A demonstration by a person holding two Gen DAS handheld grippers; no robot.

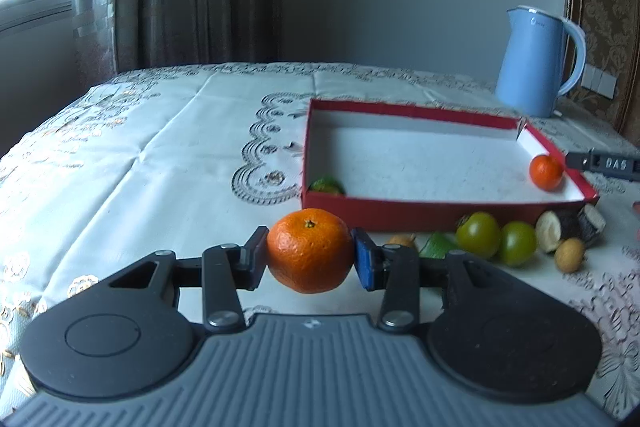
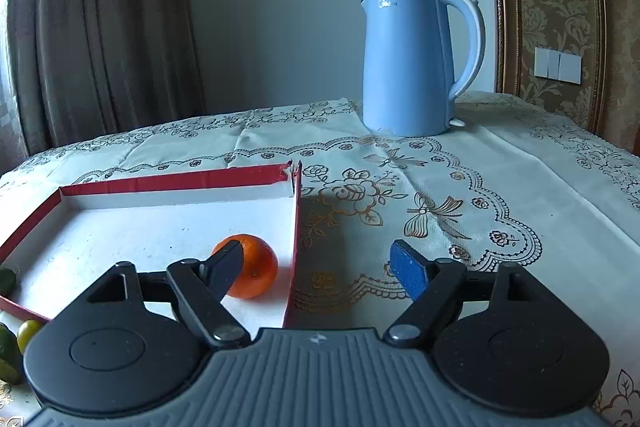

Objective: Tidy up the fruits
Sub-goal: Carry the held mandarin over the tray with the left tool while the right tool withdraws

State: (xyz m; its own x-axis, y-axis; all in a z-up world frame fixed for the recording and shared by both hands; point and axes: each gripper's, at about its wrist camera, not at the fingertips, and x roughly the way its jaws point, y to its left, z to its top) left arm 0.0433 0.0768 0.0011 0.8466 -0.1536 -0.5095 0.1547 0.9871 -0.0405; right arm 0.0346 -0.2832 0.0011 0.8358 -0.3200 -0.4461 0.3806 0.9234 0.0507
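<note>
My left gripper [image 1: 310,259] is shut on a large orange mandarin [image 1: 310,251] and holds it above the tablecloth, just in front of the near wall of the red box [image 1: 400,217]. Inside the box a small mandarin [image 1: 546,171] lies at the right corner and a green fruit [image 1: 326,185] at the near left corner. My right gripper [image 2: 320,267] is open and empty over the box's right wall [image 2: 294,247]; the small mandarin [image 2: 254,267] lies just beyond its left finger. Its tip shows at the right of the left wrist view [image 1: 600,163].
Loose fruit lies before the box: two green fruits [image 1: 496,241], small tan fruits [image 1: 570,255], a dark cut piece [image 1: 568,229] and a green leaf [image 1: 438,245]. A blue kettle [image 2: 412,63] stands at the back right. An embroidered tablecloth [image 1: 160,167] covers the table.
</note>
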